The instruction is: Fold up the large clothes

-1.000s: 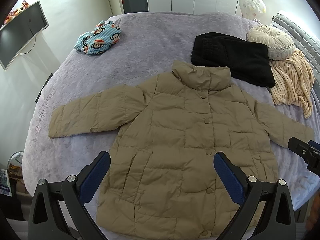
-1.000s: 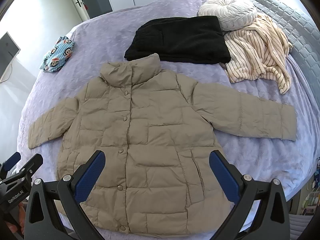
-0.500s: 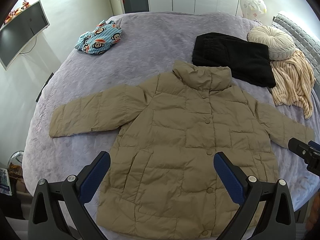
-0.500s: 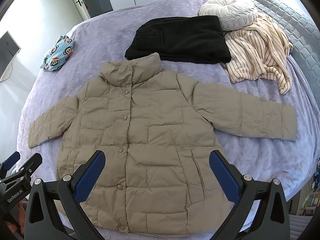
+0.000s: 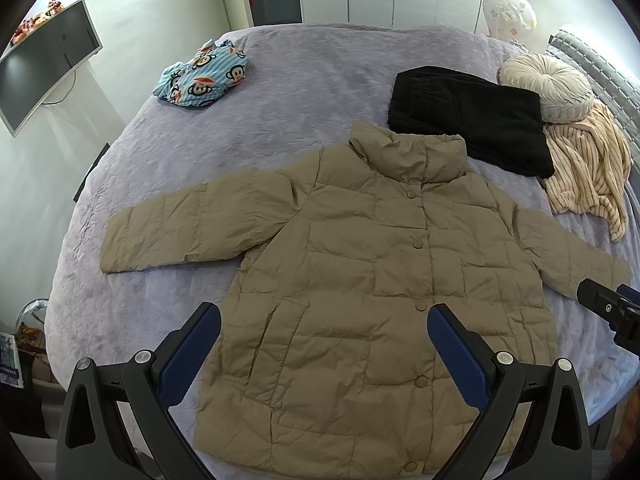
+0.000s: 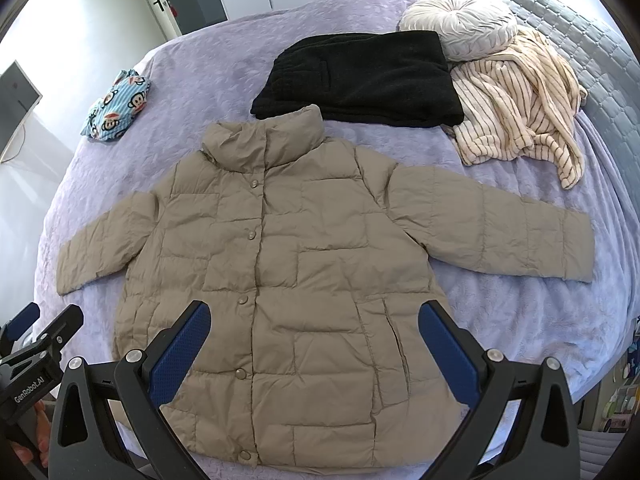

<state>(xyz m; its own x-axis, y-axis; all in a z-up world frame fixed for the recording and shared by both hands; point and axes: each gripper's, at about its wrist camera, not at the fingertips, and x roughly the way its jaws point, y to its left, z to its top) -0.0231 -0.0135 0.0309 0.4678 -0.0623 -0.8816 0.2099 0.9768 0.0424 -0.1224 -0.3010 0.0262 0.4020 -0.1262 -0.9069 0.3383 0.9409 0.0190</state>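
From the left wrist view, I saw the tan puffer jacket [image 5: 360, 264] spread flat and face up on the lavender bed [image 5: 304, 76], buttoned, collar pointing away from me, both sleeves out sideways. My left gripper [image 5: 324, 344] hovered above the hem with its jaws wide apart and nothing between the blue pads [image 5: 192, 344]. I judged that folding had not begun; this was the approach. The next move called for lowering onto a sleeve cuff or side seam and carrying it across the chest. The left sleeve lay fully on the bed with bare cover beyond the cuff, giving room for a sweep. Beyond the collar, a folded black garment [image 5: 472, 120] touched or slightly underlay it; I could not tell which. A striped cloth [image 5: 584, 168] and round cushion [image 5: 548, 88] lay near the right shoulder; a monkey-print bundle [image 5: 204, 76] sat well apart.

From the right wrist view, my right gripper [image 6: 314, 344] likewise stood over the lower front, jaws apart and empty. The right sleeve ended near the bed's side edge, so I judged that a grasp there should pull inward, not outward. The hem lay close to the near edge of the bed, leaving little margin. The left gripper's body showed at lower left, beside the left cuff.
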